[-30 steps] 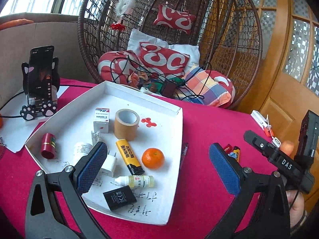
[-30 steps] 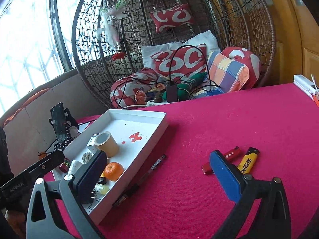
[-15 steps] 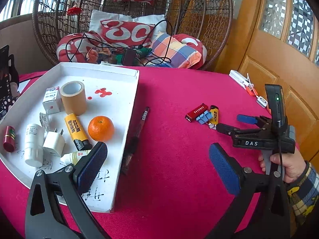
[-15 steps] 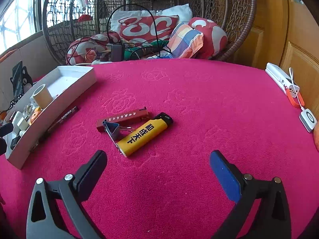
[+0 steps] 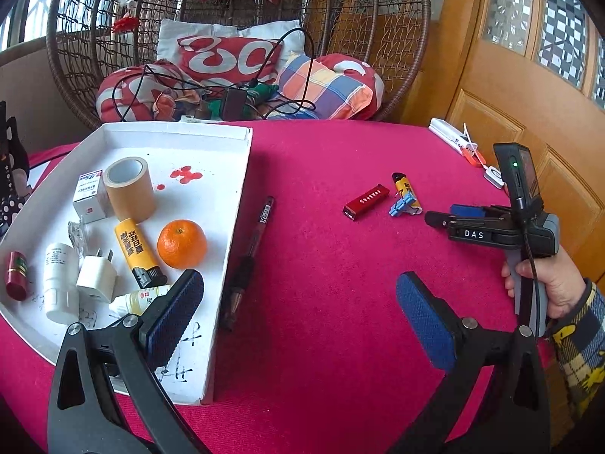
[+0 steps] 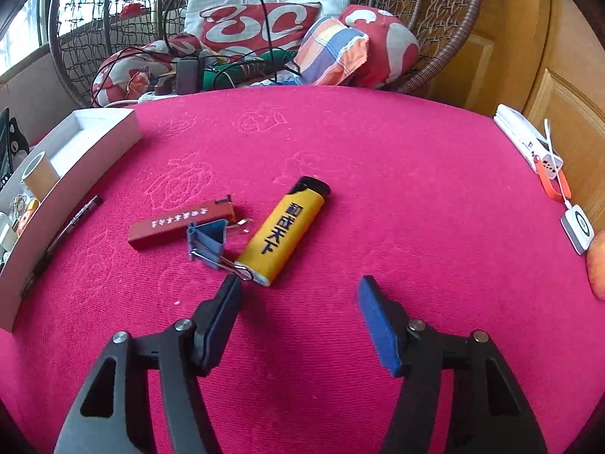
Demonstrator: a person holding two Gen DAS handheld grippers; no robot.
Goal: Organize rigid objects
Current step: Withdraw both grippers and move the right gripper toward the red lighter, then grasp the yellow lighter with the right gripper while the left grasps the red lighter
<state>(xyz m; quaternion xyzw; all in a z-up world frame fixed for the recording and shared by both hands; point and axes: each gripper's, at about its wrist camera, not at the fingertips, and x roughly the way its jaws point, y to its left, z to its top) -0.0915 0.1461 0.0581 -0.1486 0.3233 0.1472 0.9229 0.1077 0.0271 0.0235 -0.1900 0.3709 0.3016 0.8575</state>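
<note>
left wrist: left gripper [image 5: 298, 314] gapes empty over the tray [image 5: 234, 204] edge, waiting; tray already collects small items.
right wrist: right gripper [image 6: 297, 291] closing, nothing between, lined up on the yellow lighter [image 6: 287, 232] lying loose on the bench [image 6: 378, 151].

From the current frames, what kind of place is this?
Probably a home sunroom or living area, not a lab: a wicker hanging chair piled with cushions, wooden glazed doors, and a table under a pink cloth carrying household odds and ends.
</note>
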